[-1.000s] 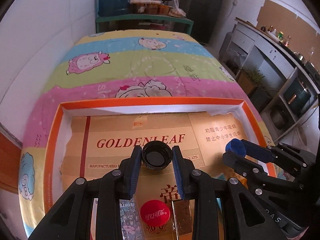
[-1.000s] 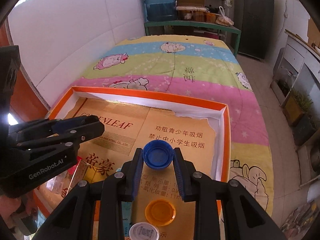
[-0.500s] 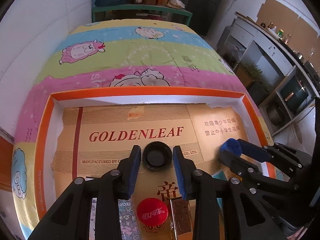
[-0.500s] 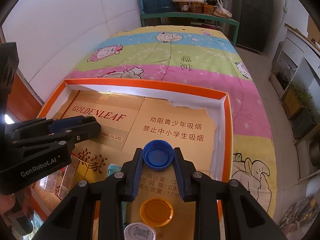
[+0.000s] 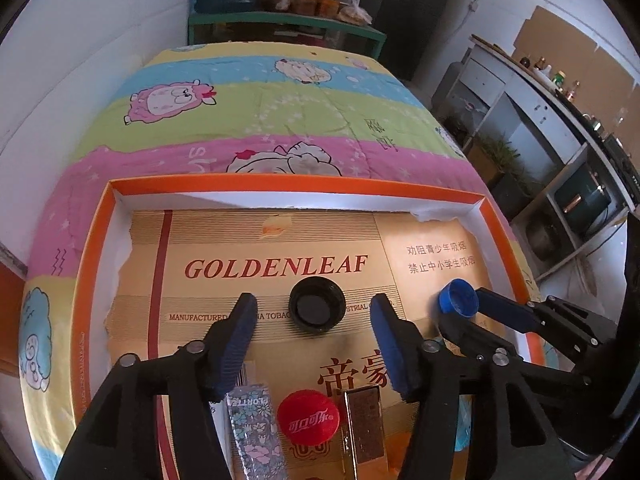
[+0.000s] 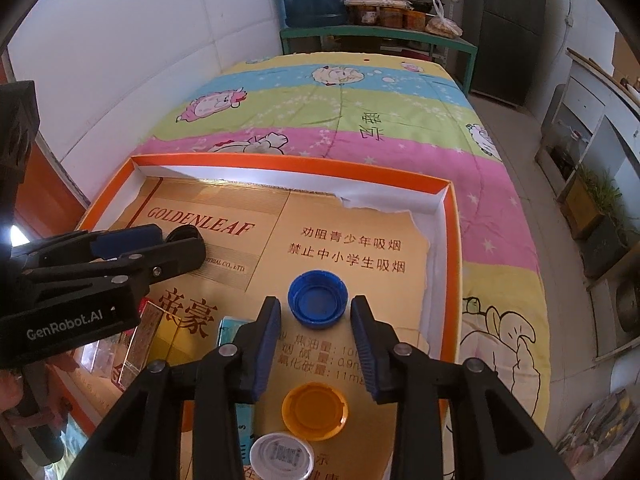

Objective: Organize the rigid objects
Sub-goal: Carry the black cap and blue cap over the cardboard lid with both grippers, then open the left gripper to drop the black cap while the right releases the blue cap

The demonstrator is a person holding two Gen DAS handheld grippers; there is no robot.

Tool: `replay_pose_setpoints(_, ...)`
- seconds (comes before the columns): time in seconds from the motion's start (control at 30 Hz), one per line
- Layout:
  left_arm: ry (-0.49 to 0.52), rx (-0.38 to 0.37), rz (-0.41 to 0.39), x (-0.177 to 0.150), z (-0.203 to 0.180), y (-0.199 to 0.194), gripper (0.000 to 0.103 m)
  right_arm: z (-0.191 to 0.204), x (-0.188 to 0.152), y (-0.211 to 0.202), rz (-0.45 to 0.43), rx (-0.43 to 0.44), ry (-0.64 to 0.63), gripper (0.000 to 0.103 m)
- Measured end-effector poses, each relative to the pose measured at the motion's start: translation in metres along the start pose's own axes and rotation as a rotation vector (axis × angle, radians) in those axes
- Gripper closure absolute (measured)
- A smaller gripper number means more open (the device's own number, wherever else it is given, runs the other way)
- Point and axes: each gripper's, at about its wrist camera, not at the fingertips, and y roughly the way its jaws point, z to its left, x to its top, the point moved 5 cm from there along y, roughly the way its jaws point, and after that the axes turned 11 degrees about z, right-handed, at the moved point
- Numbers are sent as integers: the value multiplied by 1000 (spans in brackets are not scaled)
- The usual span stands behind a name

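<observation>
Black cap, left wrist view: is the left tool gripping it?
No. The black cap lies on the box liner, with clear gaps to both fingers of the open left tool.

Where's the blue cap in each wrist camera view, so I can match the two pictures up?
Left wrist view: the blue cap sits at the right, at the tips of the right gripper, on the gold liner.
Right wrist view: the blue cap is at centre, lying open side up just ahead of the open right gripper.
Shared landmark: the red GOLDENLEAF lettering lies left of the cap in both.
</observation>
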Motion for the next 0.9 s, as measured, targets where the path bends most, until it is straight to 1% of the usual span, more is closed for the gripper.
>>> replay_pose_setpoints(0.1, -2, -5, -2, -2, 2, 0, 40, 0, -2, -2, -2, -1, 6, 66)
replay_pose_setpoints(0.2, -2, -9, -7, -4, 3, -2, 38, 3, -5, -4, -7, -5, 1, 62)
replay_pose_setpoints(0.37, -7, -20, -23, -8, 4, -10, 38, 6, -8, -13, -19, -4, 3, 59)
replay_pose_setpoints(0.5, -16, -39, -46, -12, 5, -22, 38, 11, -12, -22, -38, 4, 3, 55)
replay_pose_setpoints(0.63, -14, -56, -63, -18, 5, -34, 38, 17, -18, -30, -46, 2, 3, 54)
replay_pose_setpoints(0.9, -13, -65, -96, -37, 3, -55, 38, 23, -29, -45, -70, -12, 22, 54)
